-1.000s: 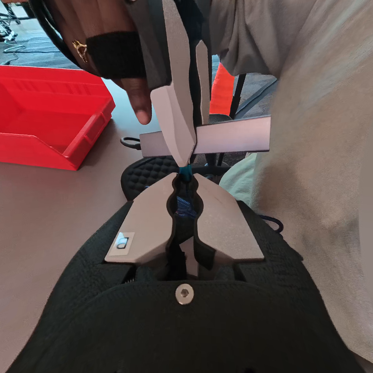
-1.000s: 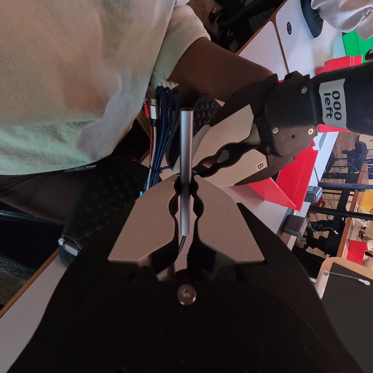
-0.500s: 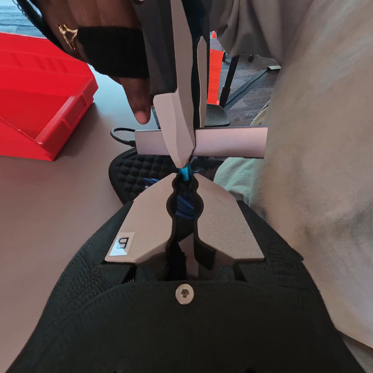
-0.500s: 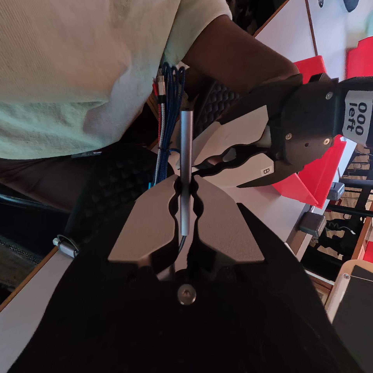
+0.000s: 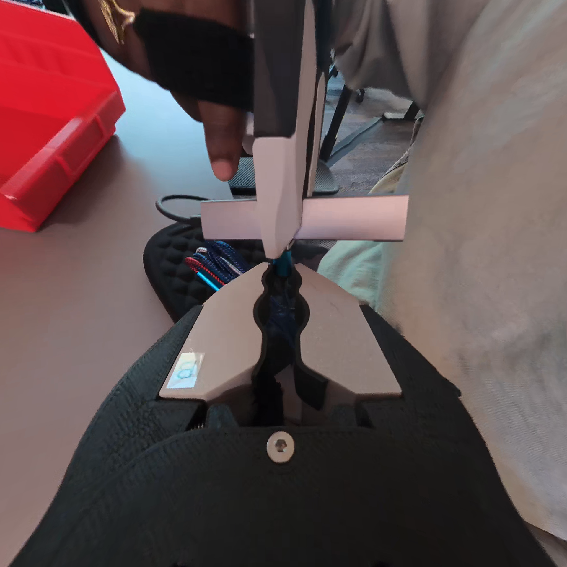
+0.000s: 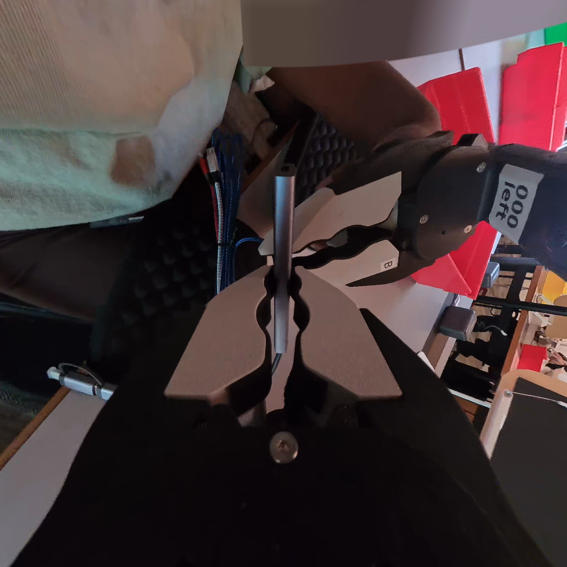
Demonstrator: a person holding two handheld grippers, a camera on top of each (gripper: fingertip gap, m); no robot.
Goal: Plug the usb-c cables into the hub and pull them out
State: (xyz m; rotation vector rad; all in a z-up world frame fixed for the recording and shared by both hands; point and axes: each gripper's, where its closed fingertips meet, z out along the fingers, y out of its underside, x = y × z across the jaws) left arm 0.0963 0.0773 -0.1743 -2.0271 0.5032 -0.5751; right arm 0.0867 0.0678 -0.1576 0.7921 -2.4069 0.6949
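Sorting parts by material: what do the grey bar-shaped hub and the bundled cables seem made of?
Grey bar-shaped hub: probably brushed or anodised aluminium, given its smooth matte sheen and crisp edges. Bundled cables: woven fabric braid in blue and red, with a visible weave; one teal plug looks metallic.

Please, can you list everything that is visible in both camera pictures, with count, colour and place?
hub: one, silver, held crosswise in the air above the table edge.
blue plug: one, cyan, at the hub's lower side, between the left gripper's tips.
cable bundle: one, blue, red and white braided cables, hanging by the person's shirt.
black cushion: one, quilted, at the table edge.
red bins: several, on the tables.
table: one, grey top.
small silver adapter: one, at the table edge.
left gripper: one, grey fingers, shut on the blue plug.
right gripper: one, grey fingers, shut on the hub.
person's hand: one, behind the right gripper.
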